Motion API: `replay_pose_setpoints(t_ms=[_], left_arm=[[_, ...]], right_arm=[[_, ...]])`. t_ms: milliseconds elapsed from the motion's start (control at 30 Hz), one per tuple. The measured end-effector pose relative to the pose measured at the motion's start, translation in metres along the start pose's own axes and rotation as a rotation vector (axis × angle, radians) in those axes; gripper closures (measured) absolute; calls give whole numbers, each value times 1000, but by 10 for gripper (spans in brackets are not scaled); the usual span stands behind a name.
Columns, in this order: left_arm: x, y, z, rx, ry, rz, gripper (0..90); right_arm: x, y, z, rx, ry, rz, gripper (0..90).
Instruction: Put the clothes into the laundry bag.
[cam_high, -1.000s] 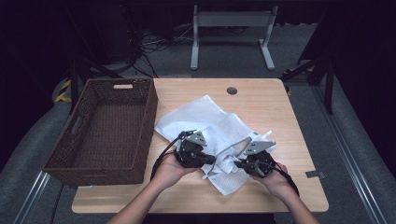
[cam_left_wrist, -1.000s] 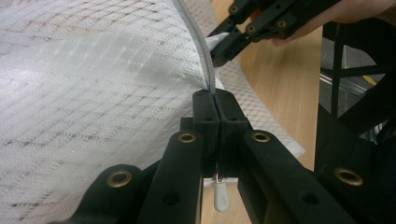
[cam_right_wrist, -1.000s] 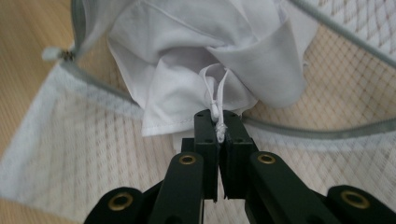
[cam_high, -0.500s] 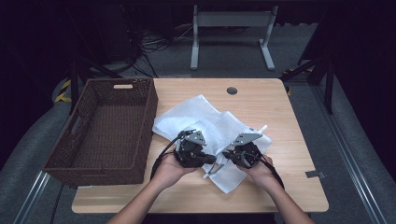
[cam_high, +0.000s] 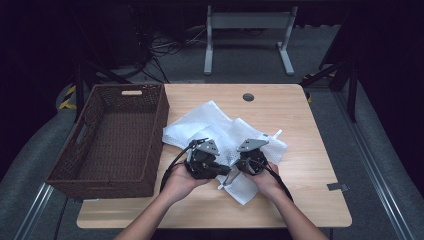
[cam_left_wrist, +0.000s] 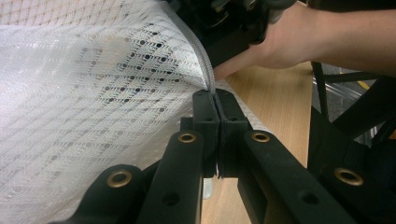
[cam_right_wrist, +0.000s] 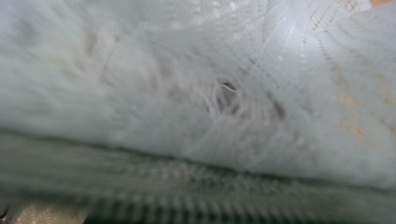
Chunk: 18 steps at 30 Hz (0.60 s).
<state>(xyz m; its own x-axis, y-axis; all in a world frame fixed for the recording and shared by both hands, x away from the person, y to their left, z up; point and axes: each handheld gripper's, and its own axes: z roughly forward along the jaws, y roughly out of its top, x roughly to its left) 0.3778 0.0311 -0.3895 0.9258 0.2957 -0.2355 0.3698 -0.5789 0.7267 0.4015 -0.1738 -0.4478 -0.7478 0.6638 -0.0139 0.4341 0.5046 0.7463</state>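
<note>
Left claw (cam_left_wrist: 215, 100) clenched on mesh bag (cam_high: 220, 131) seam; right claw (cam_high: 239, 170) clenched, bag against it

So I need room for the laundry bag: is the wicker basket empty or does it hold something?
Empty. In the high view the brown wicker basket shows only its bare woven floor, and the white mesh bag lies beside it on the table.

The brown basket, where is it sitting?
In the high view the brown wicker basket sits on the left part of the wooden table, its right wall beside the white mesh bag.
</note>
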Motion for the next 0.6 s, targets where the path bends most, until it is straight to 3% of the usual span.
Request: replay_pose_setpoints(t_ms=[100, 233, 400, 467, 600], left_arm=[[2, -1, 0, 6, 0, -5, 890], [3, -2, 1, 5, 4, -7, 889], [4, -2, 0, 0, 7, -12, 889], [4, -2, 0, 0, 7, -11, 889], [4, -1, 0, 1, 8, -9, 889]], right_arm=[[-2, -1, -3, 2, 2, 5, 811], [-8, -4, -14, 29, 22, 17, 587], [-19, -14, -41, 50, 46, 9, 483], [-26, -16, -51, 31, 37, 14, 523], [-44, -20, -63, 22, 3, 46, 715]])
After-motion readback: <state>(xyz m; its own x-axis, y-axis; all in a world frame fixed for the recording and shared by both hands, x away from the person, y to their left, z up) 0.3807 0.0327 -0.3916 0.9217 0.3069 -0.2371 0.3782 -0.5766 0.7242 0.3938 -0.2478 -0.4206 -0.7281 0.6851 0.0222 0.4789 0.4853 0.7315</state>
